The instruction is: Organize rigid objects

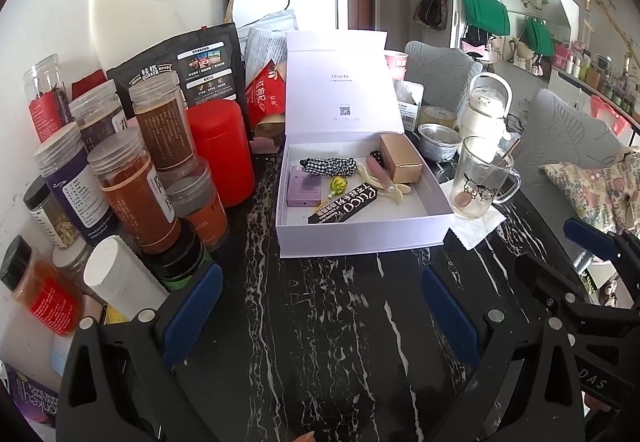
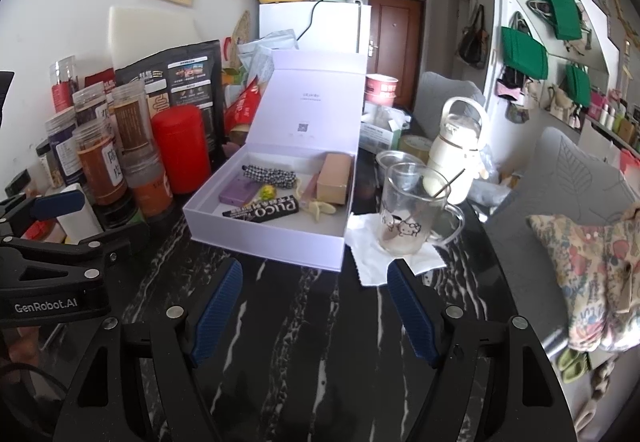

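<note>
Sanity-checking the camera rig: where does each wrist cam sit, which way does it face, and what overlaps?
Left wrist: on the left gripper, looking forward and down over the black marble table at the open white box; own open fingers plus the right gripper at right.
Right wrist: on the right gripper, same heading, box left of centre; own open fingers, left gripper at left.
Shared: box, red canister, glass mug.

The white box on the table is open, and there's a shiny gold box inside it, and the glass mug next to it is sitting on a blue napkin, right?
Almost. The white box is open and holds the gold box, but the napkin under the glass mug is white, not blue. The right wrist view shows it best.
</note>
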The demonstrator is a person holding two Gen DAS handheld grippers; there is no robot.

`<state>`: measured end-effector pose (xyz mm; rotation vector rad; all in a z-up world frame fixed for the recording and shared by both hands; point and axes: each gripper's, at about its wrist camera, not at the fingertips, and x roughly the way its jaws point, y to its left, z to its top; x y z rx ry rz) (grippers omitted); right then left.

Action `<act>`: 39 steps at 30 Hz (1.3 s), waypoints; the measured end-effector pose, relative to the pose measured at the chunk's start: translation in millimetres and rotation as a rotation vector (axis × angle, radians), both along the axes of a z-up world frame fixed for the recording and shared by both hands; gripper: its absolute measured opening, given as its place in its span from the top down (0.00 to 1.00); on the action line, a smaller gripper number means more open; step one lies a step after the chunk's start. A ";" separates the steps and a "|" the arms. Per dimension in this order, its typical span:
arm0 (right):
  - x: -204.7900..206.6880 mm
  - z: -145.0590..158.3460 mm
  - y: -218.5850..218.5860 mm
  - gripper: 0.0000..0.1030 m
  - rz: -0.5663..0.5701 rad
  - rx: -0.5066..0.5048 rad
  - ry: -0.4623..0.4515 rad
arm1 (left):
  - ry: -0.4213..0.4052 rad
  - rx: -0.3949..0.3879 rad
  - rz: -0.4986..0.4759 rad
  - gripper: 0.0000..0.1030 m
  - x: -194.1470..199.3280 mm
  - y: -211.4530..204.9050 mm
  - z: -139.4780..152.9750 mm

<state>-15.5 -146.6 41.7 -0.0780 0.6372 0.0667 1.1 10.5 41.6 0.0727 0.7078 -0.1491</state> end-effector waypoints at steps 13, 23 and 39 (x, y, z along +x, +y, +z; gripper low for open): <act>4.4 -2.8 -1.1 0.26 -0.005 -0.002 0.007 | 0.009 0.006 -0.002 0.02 4.2 -0.4 -1.8; 6.4 -6.1 -4.1 0.26 -0.009 -0.003 0.013 | 0.019 0.014 -0.007 0.02 5.9 -4.4 -5.1; 6.7 -8.0 -7.2 0.26 -0.012 -0.004 0.018 | 0.022 0.019 -0.005 0.02 5.3 -6.7 -5.4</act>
